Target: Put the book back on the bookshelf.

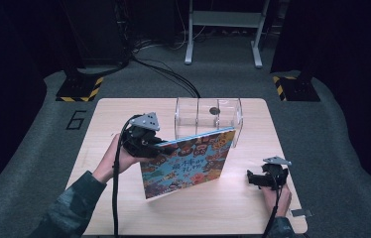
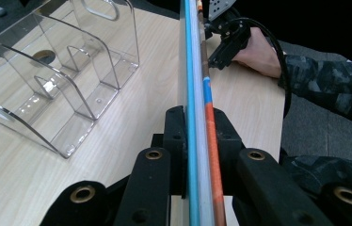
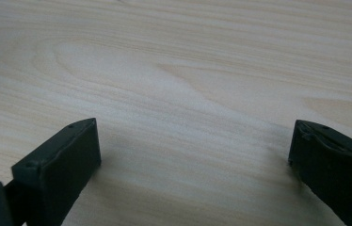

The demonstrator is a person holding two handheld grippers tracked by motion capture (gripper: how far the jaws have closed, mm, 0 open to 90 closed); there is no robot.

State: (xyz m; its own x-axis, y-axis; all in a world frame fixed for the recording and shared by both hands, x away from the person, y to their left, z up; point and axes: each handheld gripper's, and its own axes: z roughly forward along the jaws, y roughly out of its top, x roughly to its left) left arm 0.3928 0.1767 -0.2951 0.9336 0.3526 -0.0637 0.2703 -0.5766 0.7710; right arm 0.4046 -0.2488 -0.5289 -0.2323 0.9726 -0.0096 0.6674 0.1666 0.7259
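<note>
1. Table: light wood. Its left half and near strip are bare, so I have plenty of room to swing there. The far and right edges are closer to the work.
2. Book: a thin colourful picture book, stood up on its bottom edge mid-table, cover facing me and top leaning away. It's upright, I judge, so it can slide into a slot on edge rather than flat.
3. Clear rack: an acrylic divider stand just behind the book at the far centre. The book's top right corner overlaps it from above; I can't tell whether they touch. The dividers leave narrow slots, so alignment margin is tight.
4. Left gripper: clenched on the book's top left edge. The left gripper view has both jaws pinching the page block, which keeps the book from tipping.
5. Right gripper: released, jaws wide, nothing between them, resting low over bare wood near the right edge, just right of the book's lower corner. My read is it's parked to steady or guide that corner.
</note>
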